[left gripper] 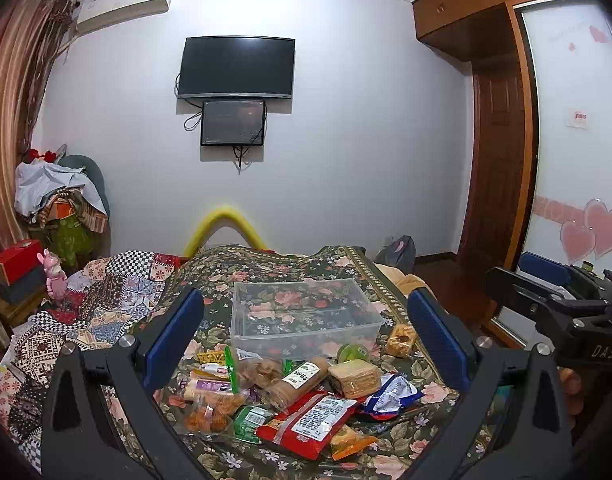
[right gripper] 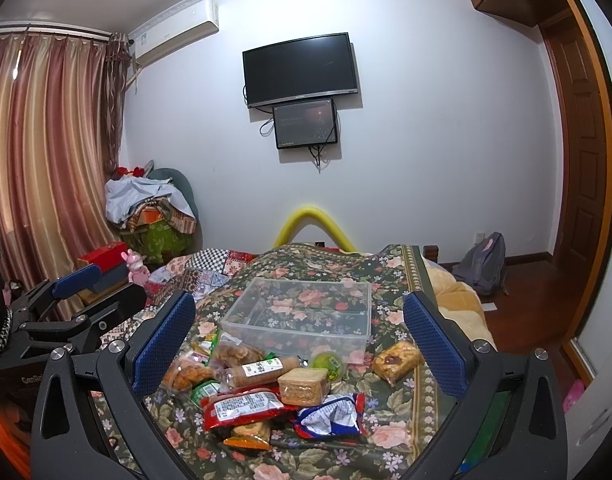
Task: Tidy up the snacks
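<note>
A clear plastic box sits empty on the floral bed cover. In front of it lies a pile of packaged snacks: a red packet, a long biscuit roll, a square cracker pack, a blue-white wrapper, a green jelly cup and a pastry pack apart at the right. My left gripper is open and empty above the pile. My right gripper is open and empty too.
The floral cover drapes the bed; a patchwork quilt lies to the left. The right gripper shows at the right edge of the left wrist view; the left gripper shows at the left of the right wrist view. A backpack stands on the floor.
</note>
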### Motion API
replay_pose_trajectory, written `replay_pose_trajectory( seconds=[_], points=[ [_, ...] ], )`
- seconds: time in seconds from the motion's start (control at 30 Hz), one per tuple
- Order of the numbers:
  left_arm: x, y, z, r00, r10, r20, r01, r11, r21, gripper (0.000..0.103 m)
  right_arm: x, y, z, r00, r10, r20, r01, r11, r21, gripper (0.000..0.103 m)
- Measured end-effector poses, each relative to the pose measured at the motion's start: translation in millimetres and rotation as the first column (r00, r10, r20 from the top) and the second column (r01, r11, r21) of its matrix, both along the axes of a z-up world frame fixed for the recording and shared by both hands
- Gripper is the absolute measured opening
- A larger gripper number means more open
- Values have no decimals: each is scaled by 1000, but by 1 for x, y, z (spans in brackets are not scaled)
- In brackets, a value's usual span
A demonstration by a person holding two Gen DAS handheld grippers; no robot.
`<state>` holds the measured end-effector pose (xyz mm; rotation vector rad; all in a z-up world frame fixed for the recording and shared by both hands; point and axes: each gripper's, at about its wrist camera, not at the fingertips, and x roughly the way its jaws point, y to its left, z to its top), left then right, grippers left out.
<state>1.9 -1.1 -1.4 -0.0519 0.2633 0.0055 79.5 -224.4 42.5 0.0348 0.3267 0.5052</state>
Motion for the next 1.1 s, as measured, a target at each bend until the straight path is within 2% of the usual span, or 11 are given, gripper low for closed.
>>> replay_pose_trajectory(
  seconds=[0.17,0.23,0.3,0.57,0.67,0.77,0.93,1.0,1.1],
  points=[
    [5,6,-9,1000,2,-17,-3,1000,-11,99,5,1,-5,1000,1,-12,-1,1000,-7,103],
    [8,8,-12,1000,1,-30,-2,1000,-11,91,9,1,-10,1000,0,-24,-1,1000,-17,103],
    [12,12,-18,998,4,-58,-5,1000,-8,88,15,1,-16,999,-4,-43,3,1000,-28,102],
    [36,45,-60,990,22,-138,-21,1000,11,81,39,-4,-55,987,-20,-158,3,994,-106,92],
    [44,60,-81,967,26,-252,-28,1000,-4,80,49,-7,-76,974,-34,-222,1,989,-147,88],
    [53,71,-105,952,28,-306,-33,999,-12,80,56,-10,-89,960,-37,-279,-9,987,-160,87],
    [67,86,-139,901,31,-434,-47,999,-27,80,67,-9,-115,929,-34,-367,-34,983,-178,86],
    [73,92,-147,877,37,-480,-51,999,-16,80,71,-8,-123,917,-28,-398,-46,983,-176,86],
    [83,100,-160,857,54,-512,-55,998,13,80,79,-7,-136,894,-16,-448,-67,983,-169,86]
  ],
)
